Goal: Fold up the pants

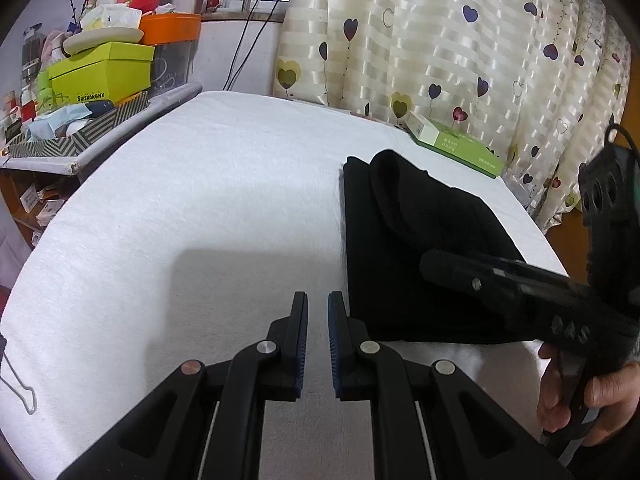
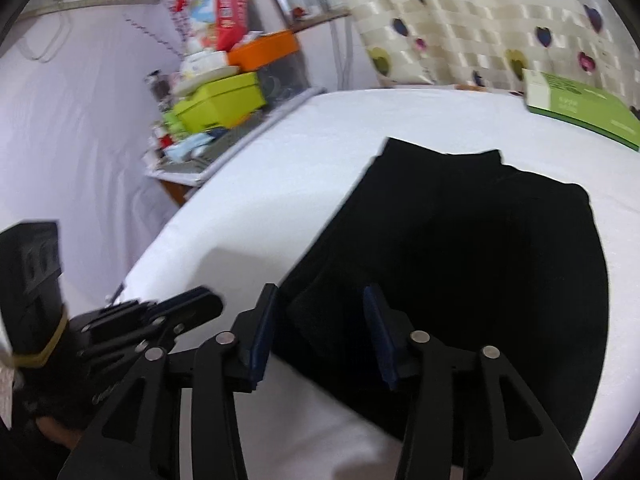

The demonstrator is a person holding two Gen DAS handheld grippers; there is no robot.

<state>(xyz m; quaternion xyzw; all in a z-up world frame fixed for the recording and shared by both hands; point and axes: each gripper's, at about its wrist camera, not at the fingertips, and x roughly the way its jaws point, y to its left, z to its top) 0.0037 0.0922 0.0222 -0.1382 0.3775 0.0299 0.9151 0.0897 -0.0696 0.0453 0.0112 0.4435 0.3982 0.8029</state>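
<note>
Pants, black, lie folded into a compact block on the white bench, toward its right side, near a green box. One rounded fold rides up on top at the far end. The long axis runs from the near edge toward the curtain. Left gripper sits over bare cloth just left of the pants, jaws narrowly parted, empty. Right gripper sits at the pants' near edge, jaws spread, empty.
</note>
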